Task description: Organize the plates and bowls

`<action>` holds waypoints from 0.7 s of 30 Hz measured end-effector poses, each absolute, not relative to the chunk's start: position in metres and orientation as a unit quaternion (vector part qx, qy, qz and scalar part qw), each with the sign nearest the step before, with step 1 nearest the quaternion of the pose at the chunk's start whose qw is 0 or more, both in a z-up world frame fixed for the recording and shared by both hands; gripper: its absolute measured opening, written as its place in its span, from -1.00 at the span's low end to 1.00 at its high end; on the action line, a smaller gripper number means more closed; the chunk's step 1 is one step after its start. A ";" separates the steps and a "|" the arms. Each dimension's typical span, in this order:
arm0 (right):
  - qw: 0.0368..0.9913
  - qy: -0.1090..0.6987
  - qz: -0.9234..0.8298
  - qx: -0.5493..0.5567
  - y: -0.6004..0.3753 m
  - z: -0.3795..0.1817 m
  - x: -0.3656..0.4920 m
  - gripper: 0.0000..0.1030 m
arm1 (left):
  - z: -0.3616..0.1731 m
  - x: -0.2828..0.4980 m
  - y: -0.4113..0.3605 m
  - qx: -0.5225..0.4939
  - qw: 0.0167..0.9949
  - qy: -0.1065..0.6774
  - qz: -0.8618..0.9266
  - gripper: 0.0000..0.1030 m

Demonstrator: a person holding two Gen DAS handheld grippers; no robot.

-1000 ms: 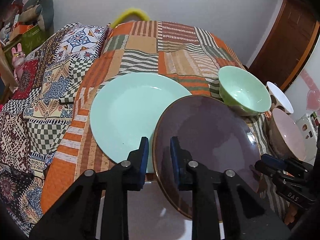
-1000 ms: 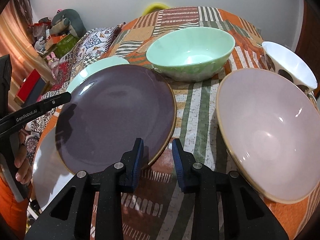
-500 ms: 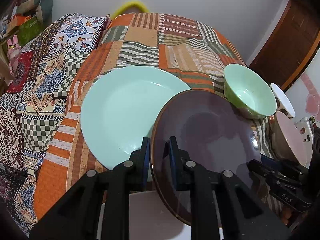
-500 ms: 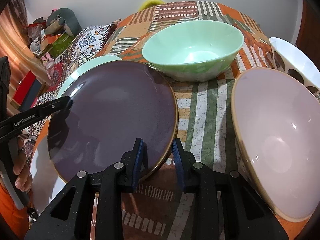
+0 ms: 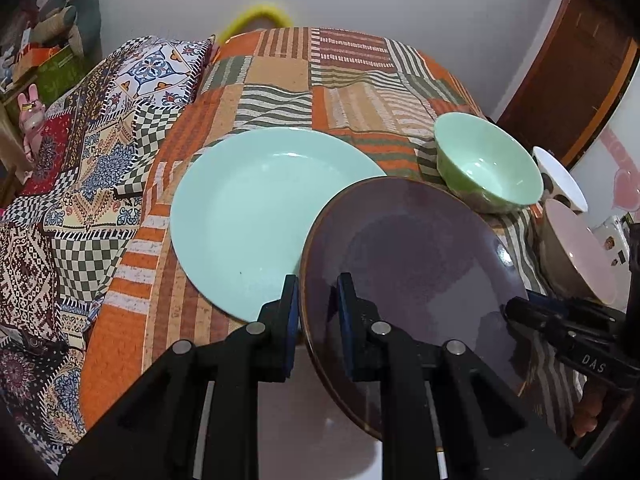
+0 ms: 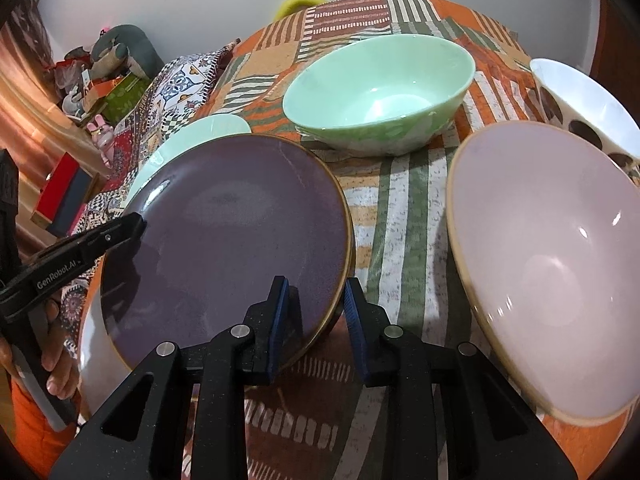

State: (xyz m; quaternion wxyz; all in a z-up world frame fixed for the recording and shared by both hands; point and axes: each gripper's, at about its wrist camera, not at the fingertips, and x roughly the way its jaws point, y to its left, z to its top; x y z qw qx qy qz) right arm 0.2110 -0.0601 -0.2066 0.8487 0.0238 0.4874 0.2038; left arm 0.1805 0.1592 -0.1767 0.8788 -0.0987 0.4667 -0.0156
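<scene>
A dark purple plate (image 5: 408,256) (image 6: 232,240) is held tilted above the patchwork cloth. Its near rim sits in my left gripper (image 5: 318,308), which is shut on it. The right gripper (image 6: 316,308) is shut on the opposite rim. Each gripper also shows in the other's view: the left gripper (image 6: 136,224) at the plate's left edge, the right gripper (image 5: 514,306) at its right edge. Behind the purple plate lies a mint plate (image 5: 248,216) (image 6: 212,132), partly covered. A white plate (image 5: 312,420) (image 6: 90,340) lies beneath its near part.
A mint bowl (image 5: 488,168) (image 6: 380,92) stands behind the purple plate. To its right are a pink bowl (image 5: 576,248) (image 6: 552,280) and a white spotted bowl (image 5: 560,176) (image 6: 580,108). Patterned bedding (image 5: 80,184) borders the left. A hand (image 6: 56,368) grips the left tool.
My left jaws have narrowed slightly onto the purple plate's rim. The plate stays between both grippers, and both views have shifted only a little.
</scene>
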 end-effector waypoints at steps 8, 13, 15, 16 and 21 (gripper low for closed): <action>0.849 0.487 0.204 0.023 -0.064 -0.199 0.202 -0.51 | -0.162 0.157 0.151 -0.091 0.888 0.451 -0.017 -0.66; 0.852 0.481 0.204 0.027 -0.069 -0.191 0.194 -0.51 | -0.150 0.140 0.142 -0.084 0.893 0.442 -0.018 -0.66; 0.854 0.478 0.204 0.028 -0.072 -0.187 0.189 -0.51 | -0.146 0.132 0.138 -0.082 0.895 0.439 -0.017 -0.66; 0.854 0.477 0.203 0.028 -0.073 -0.186 0.187 -0.51 | -0.145 0.129 0.137 -0.084 0.895 0.438 -0.017 -0.66; 0.859 0.469 0.202 0.033 -0.082 -0.177 0.174 -0.51 | -0.136 0.111 0.128 -0.091 0.896 0.433 -0.021 -0.65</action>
